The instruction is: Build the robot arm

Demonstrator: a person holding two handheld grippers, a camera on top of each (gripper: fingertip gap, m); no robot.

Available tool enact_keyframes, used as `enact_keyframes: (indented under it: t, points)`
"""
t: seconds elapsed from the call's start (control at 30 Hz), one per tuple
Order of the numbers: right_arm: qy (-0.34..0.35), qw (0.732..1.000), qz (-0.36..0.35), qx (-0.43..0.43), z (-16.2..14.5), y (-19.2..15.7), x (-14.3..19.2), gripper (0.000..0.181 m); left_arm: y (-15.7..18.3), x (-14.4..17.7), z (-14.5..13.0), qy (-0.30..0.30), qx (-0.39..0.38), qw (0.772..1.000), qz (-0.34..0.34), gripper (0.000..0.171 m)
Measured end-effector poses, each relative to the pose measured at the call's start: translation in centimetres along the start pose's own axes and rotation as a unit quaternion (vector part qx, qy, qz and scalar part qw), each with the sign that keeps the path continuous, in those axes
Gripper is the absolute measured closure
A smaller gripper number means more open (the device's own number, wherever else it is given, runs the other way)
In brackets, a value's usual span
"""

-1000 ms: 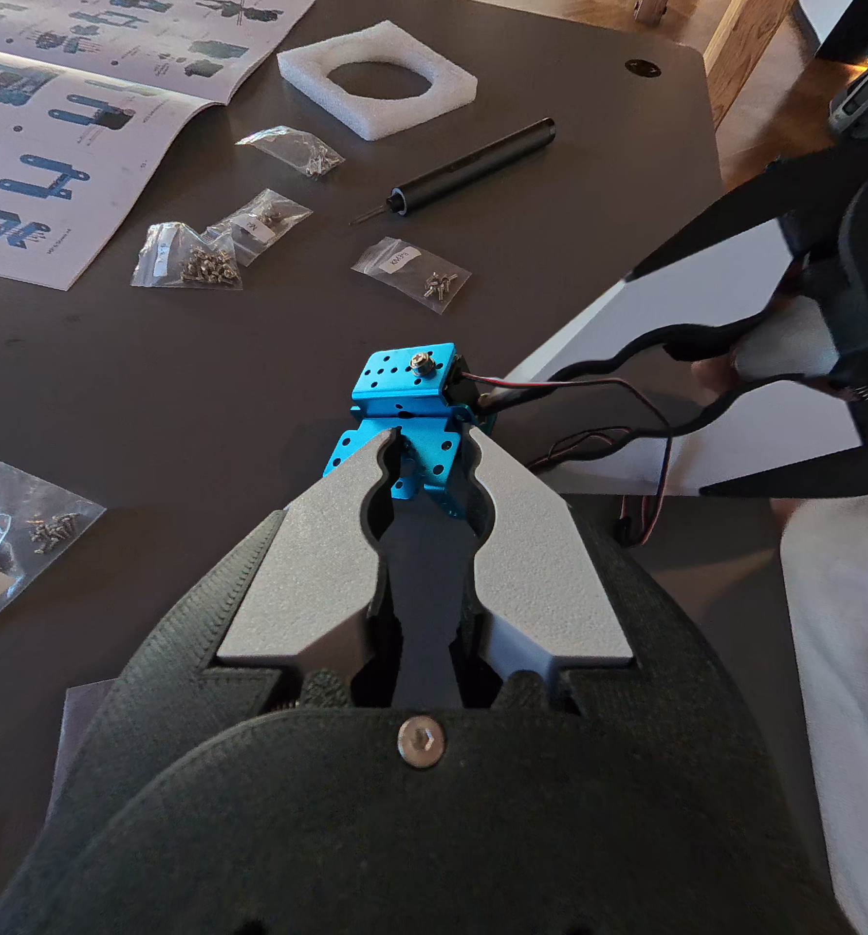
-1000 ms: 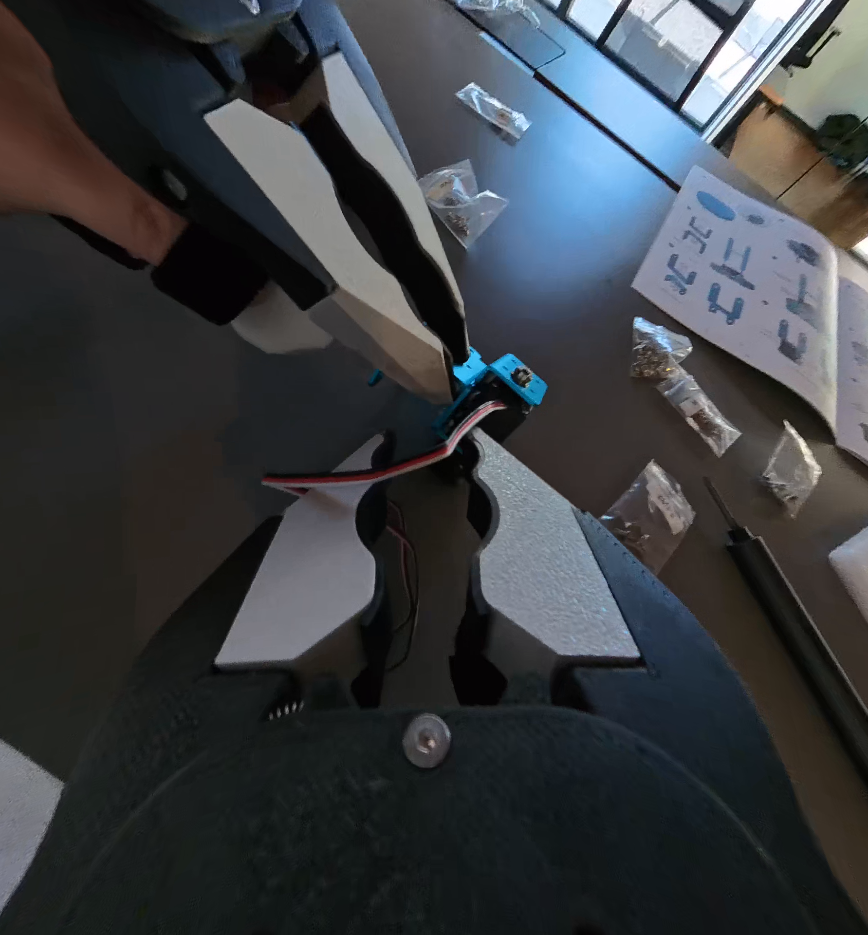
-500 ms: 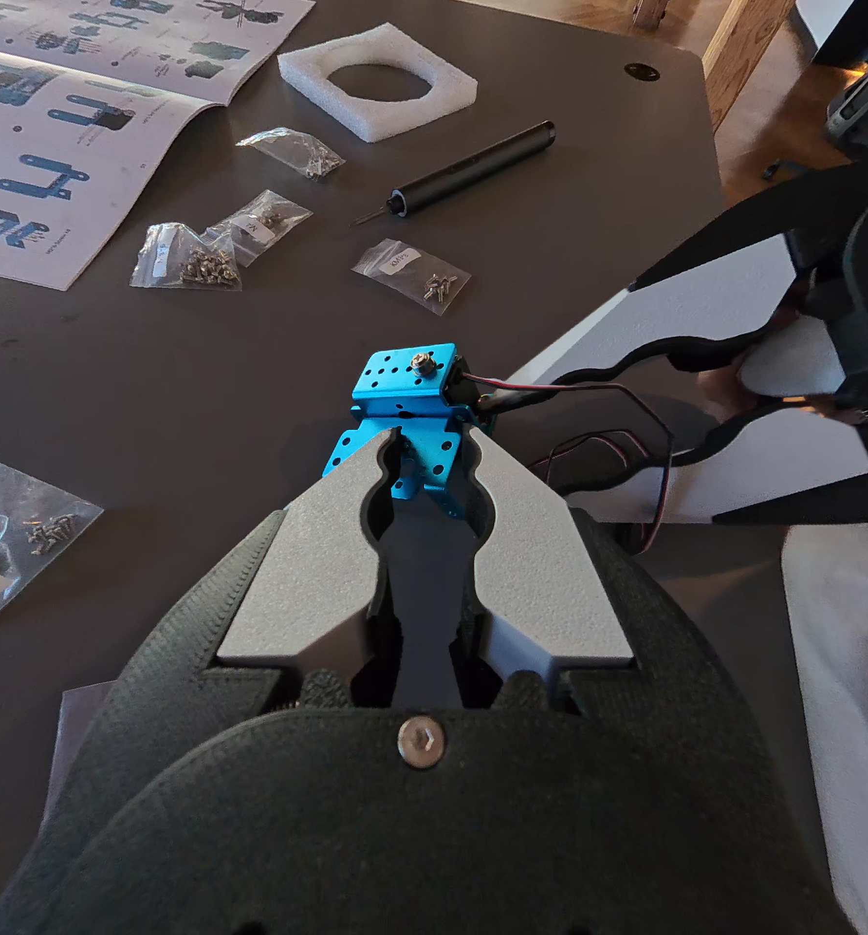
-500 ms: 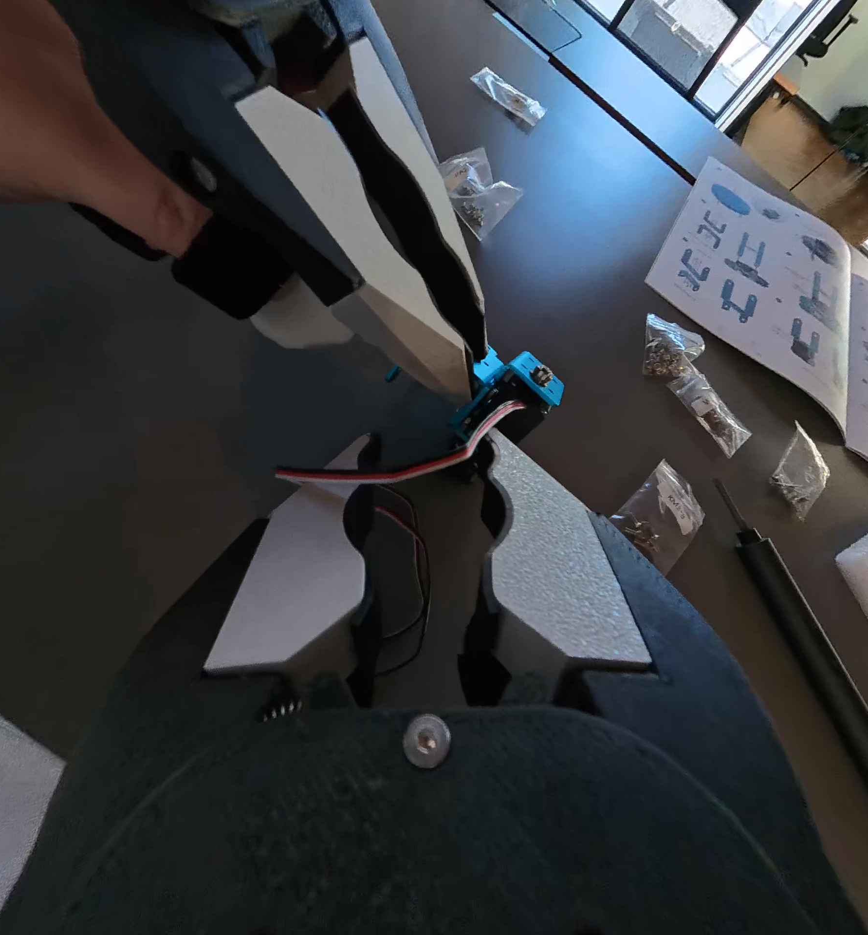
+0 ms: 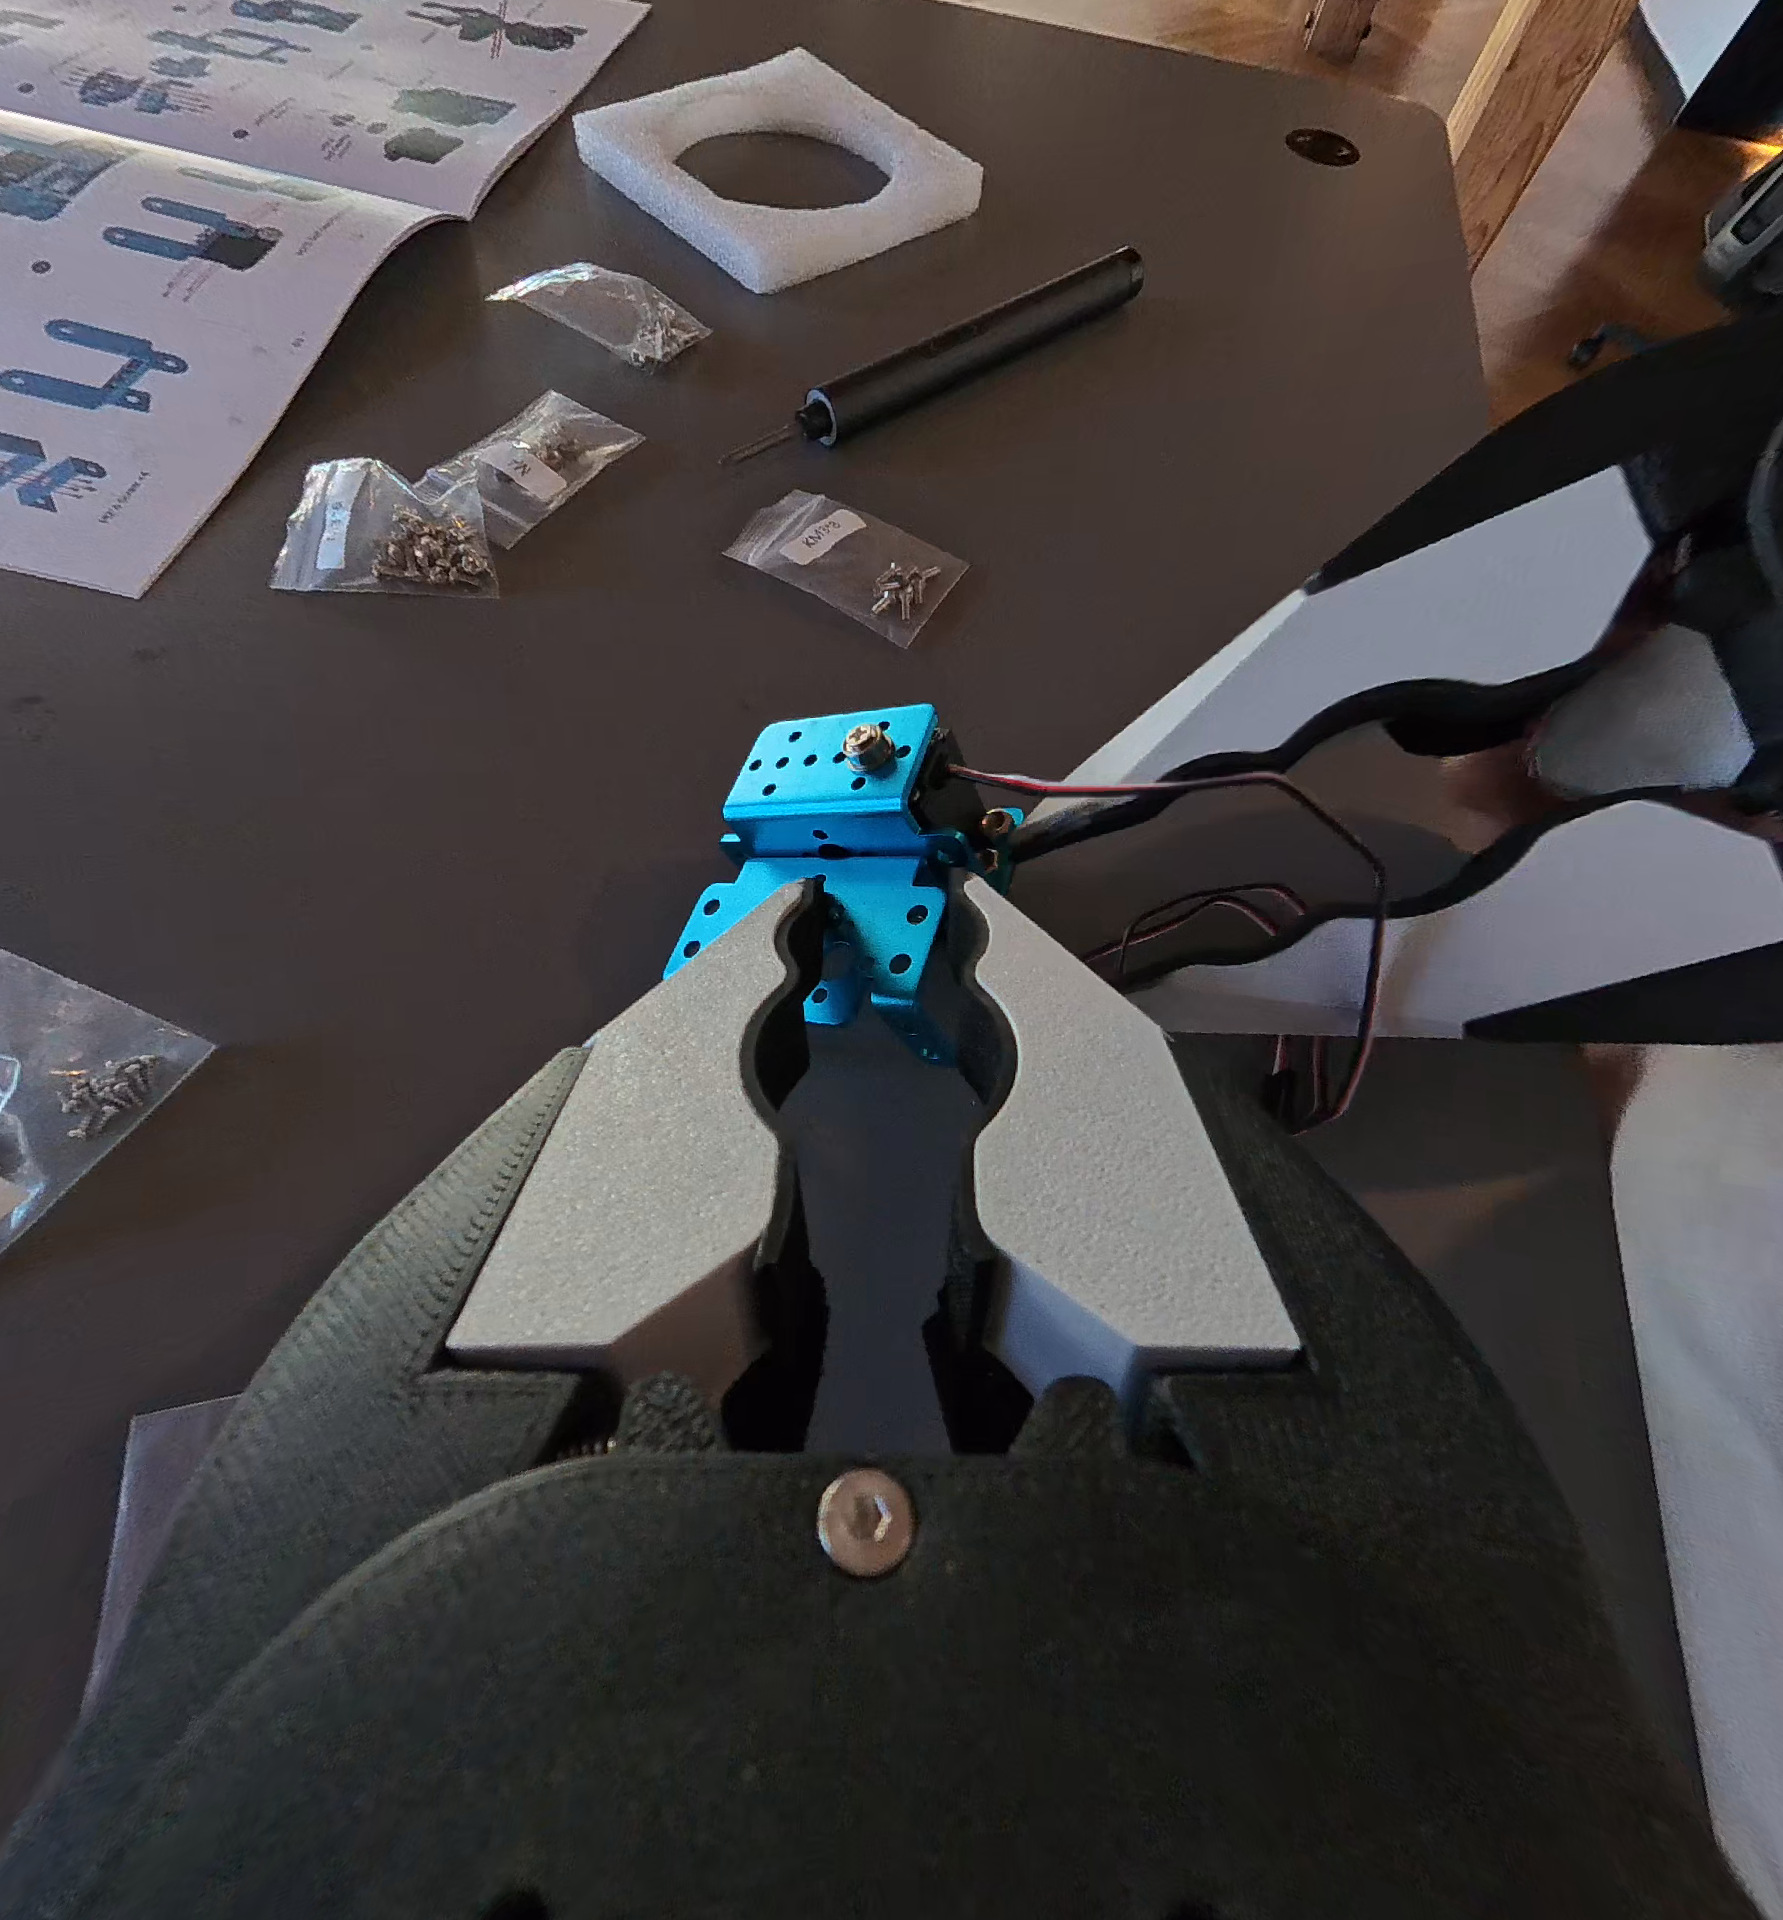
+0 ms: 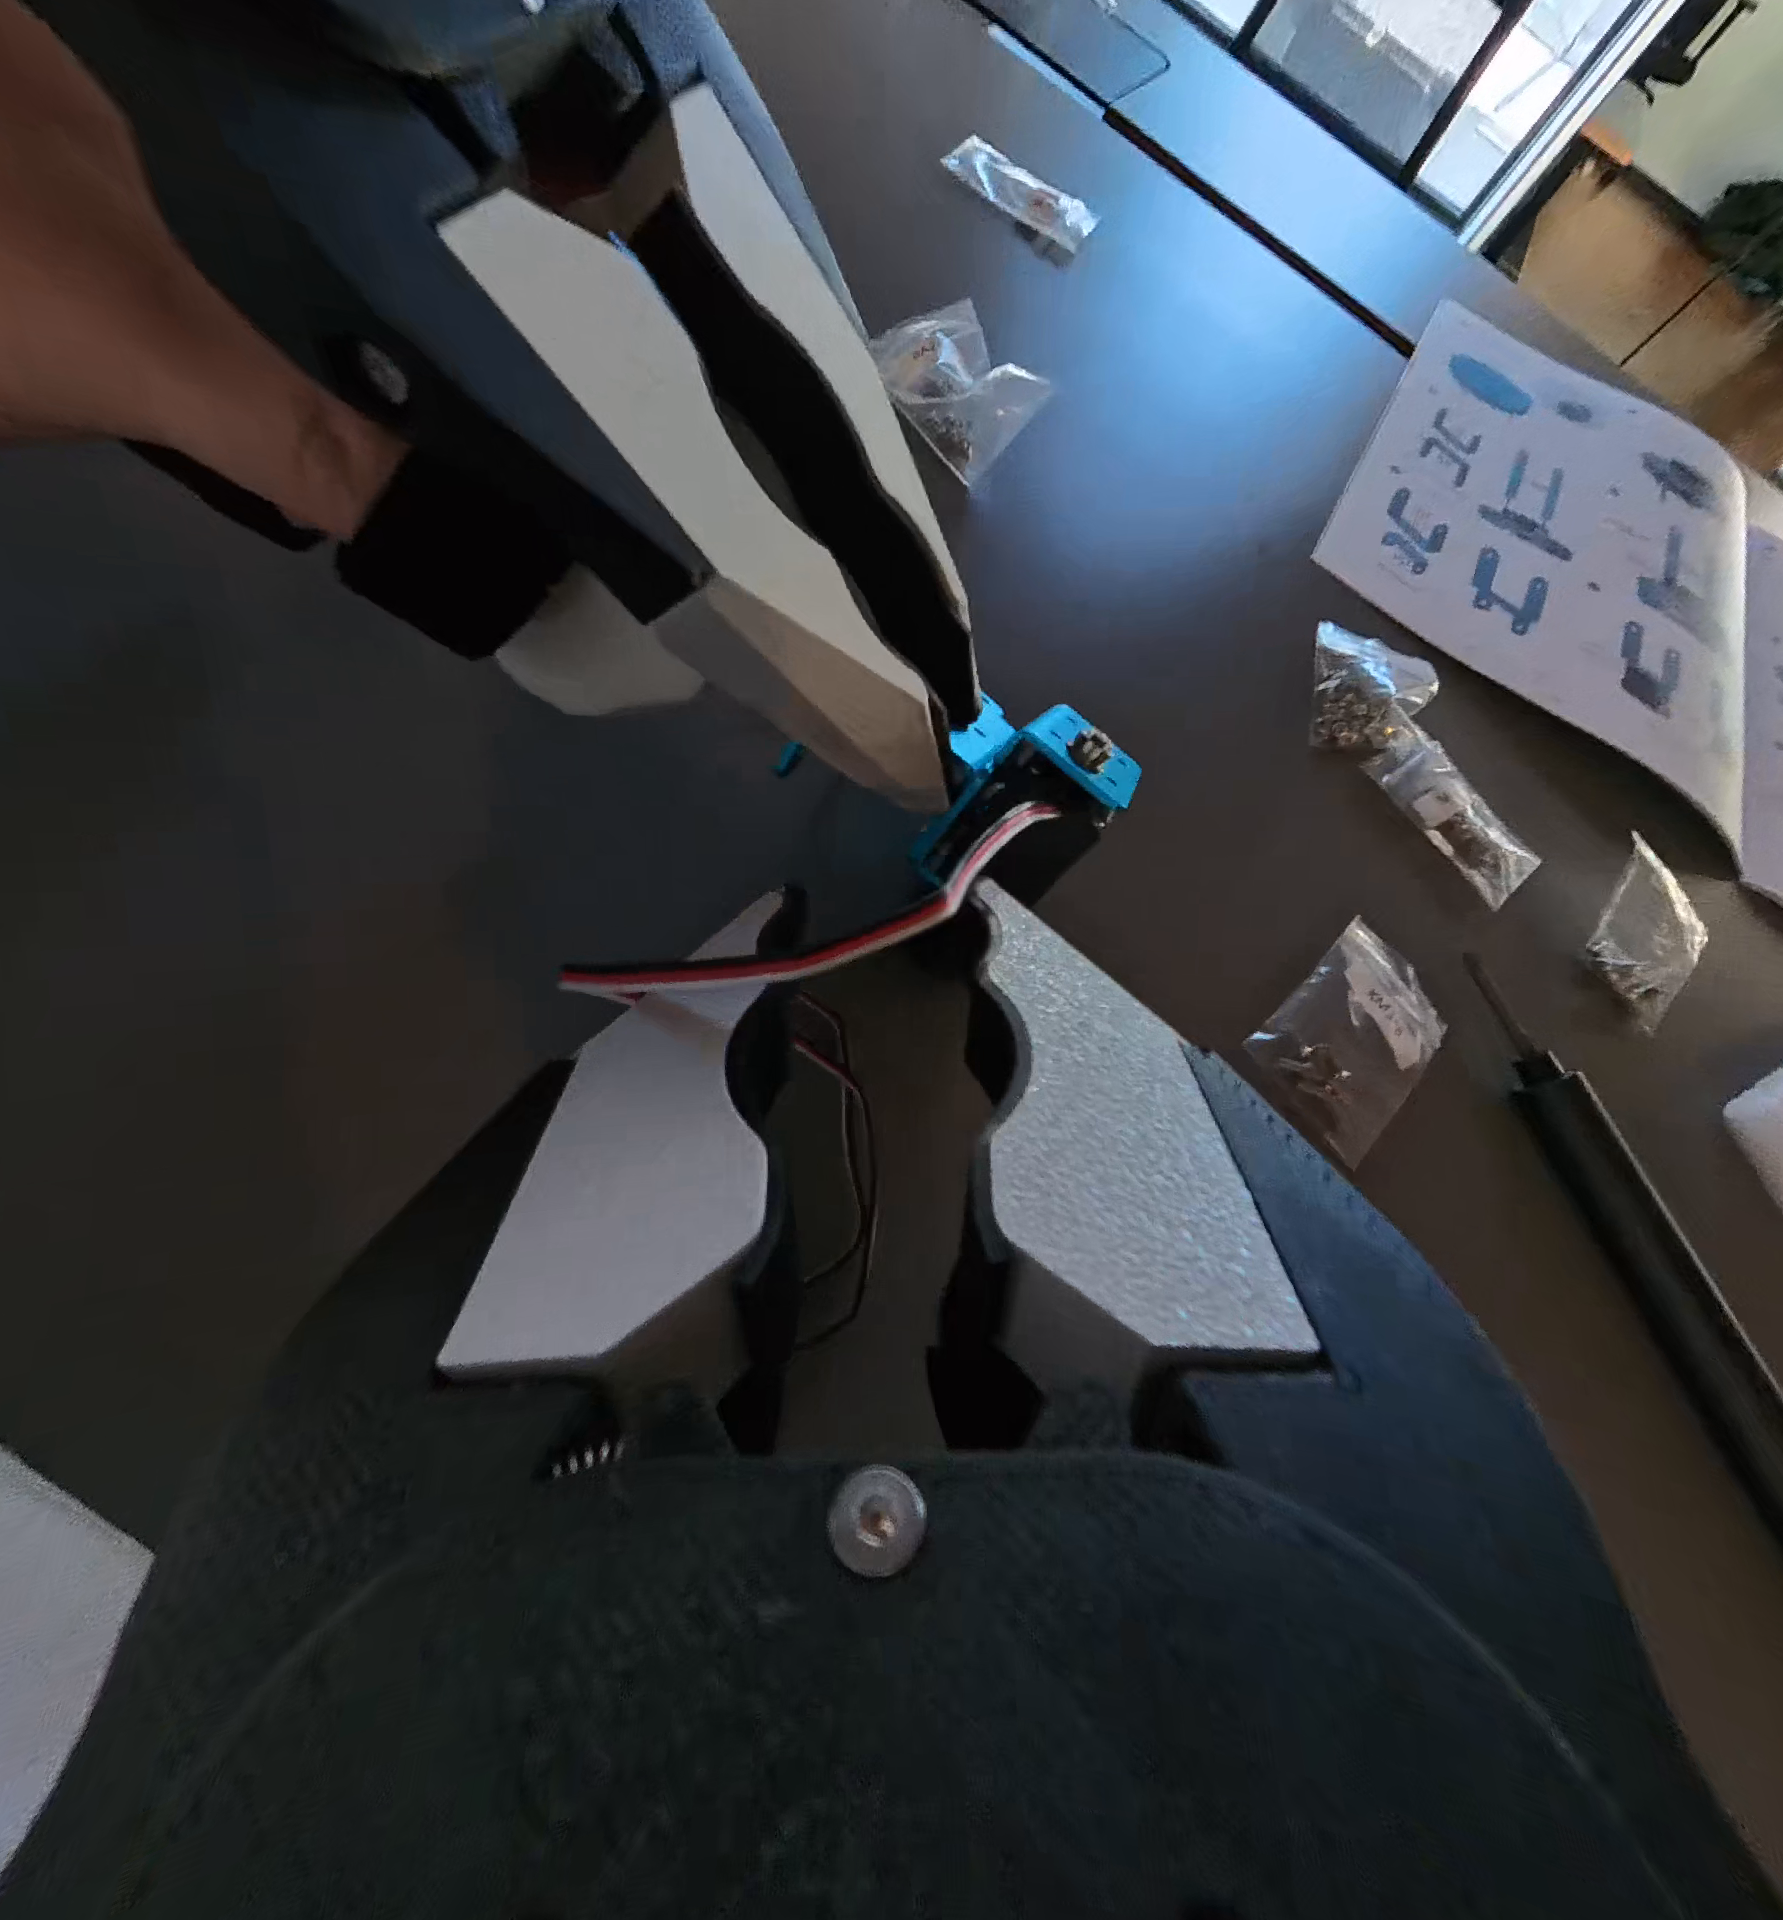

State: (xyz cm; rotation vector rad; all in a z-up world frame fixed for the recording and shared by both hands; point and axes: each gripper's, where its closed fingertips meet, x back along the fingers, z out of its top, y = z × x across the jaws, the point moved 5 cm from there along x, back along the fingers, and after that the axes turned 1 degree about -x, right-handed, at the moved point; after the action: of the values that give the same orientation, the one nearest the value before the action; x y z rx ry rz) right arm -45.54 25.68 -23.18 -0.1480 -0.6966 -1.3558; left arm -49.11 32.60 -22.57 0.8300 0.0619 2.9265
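My left gripper (image 5: 892, 894) is shut on the lower plate of a blue perforated metal bracket (image 5: 835, 769) and holds it on the dark table. The bracket carries a black servo (image 6: 1043, 831) with a screw on top. A red, white and black cable (image 6: 814, 956) runs from the servo across the tips of my right gripper (image 6: 882, 899), which is open with the servo just beyond its fingertips. The left gripper (image 6: 954, 748) also shows in the right wrist view, held by a hand. The right gripper (image 5: 1105, 883) comes in from the right in the left wrist view.
An open instruction booklet (image 5: 139, 260), a white foam frame (image 5: 773, 166), a black screwdriver (image 5: 970, 343) and several clear bags of screws (image 5: 388, 530) (image 5: 845, 566) lie on the table (image 5: 347, 779). Another bag (image 5: 25, 1101) lies at the left. The table edge is at the far right. The grippers are tip to tip, or close to it.
The right gripper has shifted slightly around the servo cable and its jaws stand a little wider. The left gripper has held still on the bracket.
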Motion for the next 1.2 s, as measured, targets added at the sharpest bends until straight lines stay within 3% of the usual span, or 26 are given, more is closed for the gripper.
enact_keyframes:
  t: [0.43, 0.67, 1.2]
  points:
    - [-0.004, 0.998, -0.019, 0.061, 0.3, -0.6, -0.6, 0.152, -0.1, 0.0, 0.0, -0.001, -0.002, 1.000, 0.006, 0.148]
    - [0.023, 0.998, -0.012, 0.049, 0.4, -0.3, -0.1, 0.151, -0.3, 0.1, 0.0, 0.000, 0.000, 1.000, 0.006, 0.148]
    - [0.010, 0.997, -0.013, 0.077, 0.4, -0.6, -1.1, 0.151, -0.6, 0.1, 0.0, 0.000, 0.000, 1.000, 0.013, 0.148]
